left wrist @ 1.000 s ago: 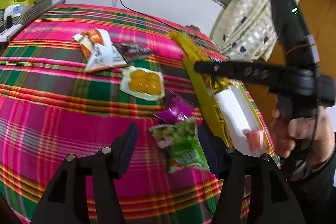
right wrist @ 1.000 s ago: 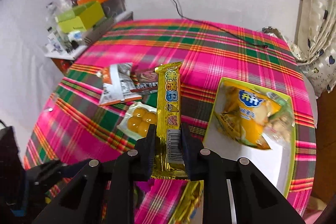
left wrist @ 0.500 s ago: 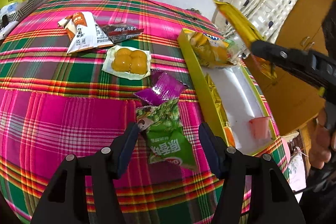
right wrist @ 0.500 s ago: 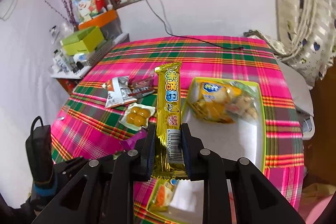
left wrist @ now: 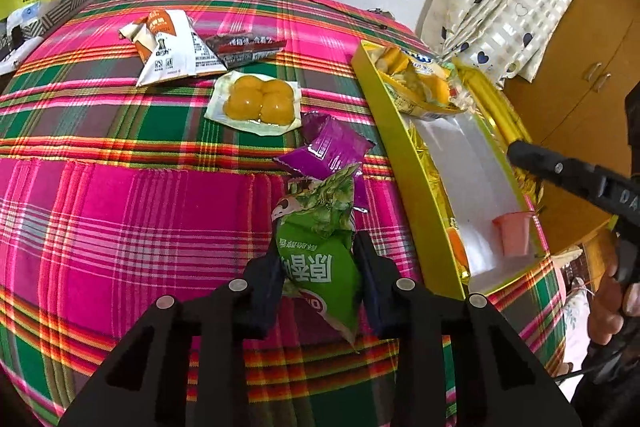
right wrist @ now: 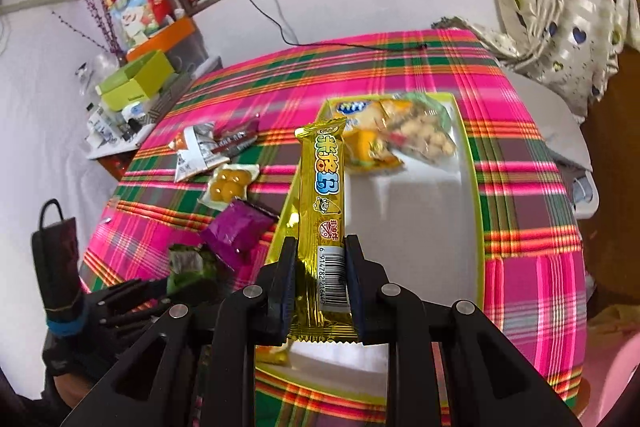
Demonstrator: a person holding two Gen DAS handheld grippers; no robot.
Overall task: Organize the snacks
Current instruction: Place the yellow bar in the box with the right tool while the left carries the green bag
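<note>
The snacks are partly sorted, judging by how they lie on the checked tablecloth (left wrist: 120,211). Going left to right across the left wrist view, four are still loose on the cloth: a white packet (left wrist: 170,47), a dark bar (left wrist: 246,47) touching it, a clear pack of yellow sweets (left wrist: 258,103), and a purple packet (left wrist: 330,149). Next comes the green bag (left wrist: 320,259), lying on the cloth with its top over the purple packet; the left gripper (left wrist: 318,283) is closing its jaws on it, and the pads already press its sides, so this pick looks just begun. Further right is the yellow tray (left wrist: 404,163), which already holds a yellow bag of chips (left wrist: 416,83) at its far end, some gold wrappers along its wall and a small pink cup (left wrist: 514,233) at the near end, with its white floor mostly free. The right gripper (right wrist: 322,279) pinches a long gold bar (right wrist: 326,195) near its barcode end, above the tray, not yet set down.
</note>
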